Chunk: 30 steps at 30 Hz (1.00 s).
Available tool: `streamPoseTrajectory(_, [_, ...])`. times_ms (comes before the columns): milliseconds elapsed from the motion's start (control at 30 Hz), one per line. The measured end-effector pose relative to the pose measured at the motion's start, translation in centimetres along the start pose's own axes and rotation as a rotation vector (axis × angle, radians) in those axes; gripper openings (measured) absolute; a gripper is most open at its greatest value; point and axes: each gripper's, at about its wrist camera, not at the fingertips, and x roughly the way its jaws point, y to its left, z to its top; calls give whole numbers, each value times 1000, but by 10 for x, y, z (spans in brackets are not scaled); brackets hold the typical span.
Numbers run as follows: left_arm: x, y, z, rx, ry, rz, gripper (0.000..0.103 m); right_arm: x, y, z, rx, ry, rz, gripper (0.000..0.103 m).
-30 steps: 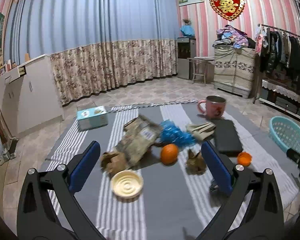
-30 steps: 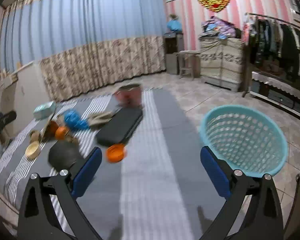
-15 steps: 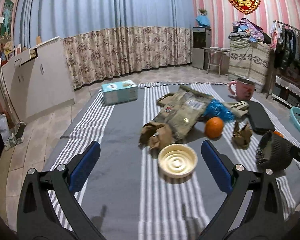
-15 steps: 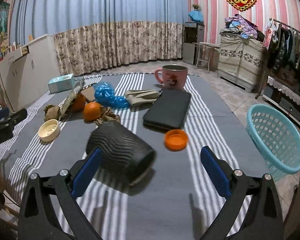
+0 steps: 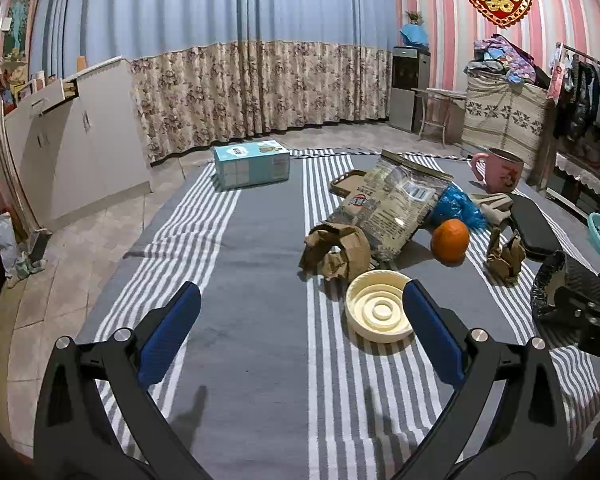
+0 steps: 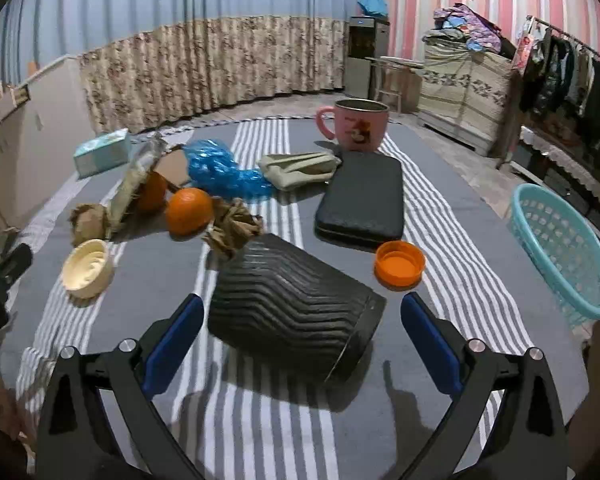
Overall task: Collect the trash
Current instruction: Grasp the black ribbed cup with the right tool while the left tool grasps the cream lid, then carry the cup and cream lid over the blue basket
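1. We have the right gripper (image 6: pixel 300 332) spread wide and holding nothing; the black ribbed cup (image 6: pixel 292 308) lies on its side between its fingers, on the striped cloth (image 6: pixel 440 208).
2. We have the left gripper (image 5: pixel 300 332) equally wide and empty, with the cream lid (image 5: pixel 380 312) just ahead of its right finger.
3. We judge the cup light, thin-walled and easily crushed; the ribs should resist slipping. Grip across the ribbed body near mid-length, with light pressure.
4. The teal basket (image 6: pixel 564 248) stands at the cloth's right edge, well apart from the cup.
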Motion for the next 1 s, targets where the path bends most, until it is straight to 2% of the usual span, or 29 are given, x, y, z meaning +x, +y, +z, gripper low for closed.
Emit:
streamPoseTrajectory(167, [9,-12,0,11,40,-38,98,4,-7,-1,27,23,30,95])
streamPoseTrajectory(267, [18,-26,1,32,80,-49,98,4,-8,0,19,34,61,77])
streamPoseTrajectory(533, [46,-51,0,92,194,-30,98,-1,-23,2,21,11,67,76])
streamPoseTrajectory(700, [65,-45,1,54,283,-45,96,-6,-37,8,29,-8,70,76])
streamPoseTrajectory(733, [68,-44,1,49,297,-47,94,-7,-38,9,29,-13,68,76])
streamPoseTrajectory(800, [73,-44,0,49,325,-61,82,-11,-41,10,26,-28,70,75])
streamPoseTrajectory(900, [73,-47,-2,61,326,-69,68,-19,-48,13,21,-49,70,75])
streamPoseTrajectory(967, [71,-48,-2,65,317,-75,61,-24,-55,14,27,-59,71,75])
streamPoseTrajectory(1000, [71,-50,-2,70,315,-70,61,-26,-59,14,31,-64,73,75])
